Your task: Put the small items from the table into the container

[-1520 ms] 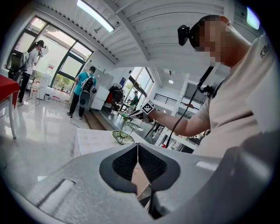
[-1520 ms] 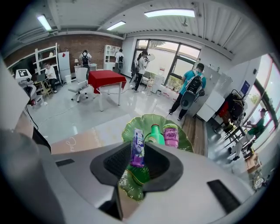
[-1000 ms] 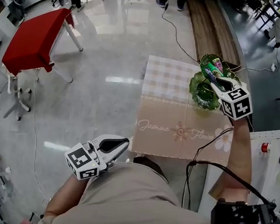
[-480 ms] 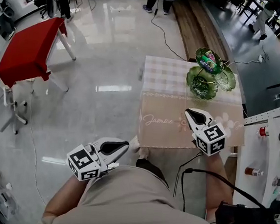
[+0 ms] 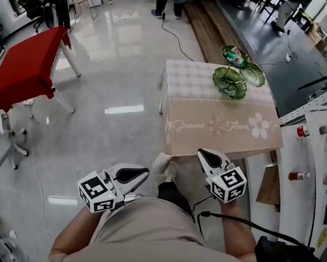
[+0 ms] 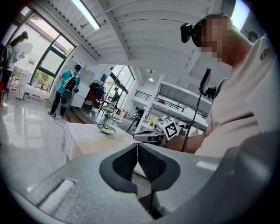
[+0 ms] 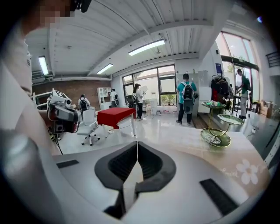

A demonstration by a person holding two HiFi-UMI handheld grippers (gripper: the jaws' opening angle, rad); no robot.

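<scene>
Lying in the top dish of the green tiered stand (image 5: 230,83): small colourful items (image 5: 235,55). Placed at the far right corner of the table (image 5: 194,81), on a beige flowered cloth (image 5: 220,140). Held back by the person's body, short of the table: left gripper (image 5: 139,172) and right gripper (image 5: 207,156), each with jaws pressed together on nothing. Around, glossy grey floor (image 5: 109,128), red table (image 5: 26,65) at left, white shelf (image 5: 316,154) at right.

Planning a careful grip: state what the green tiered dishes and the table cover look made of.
Green tiered dishes: probably glass or glazed ceramic, glossy with glints. Table cover: seemingly matte cloth, printed, draping over the edge.
</scene>
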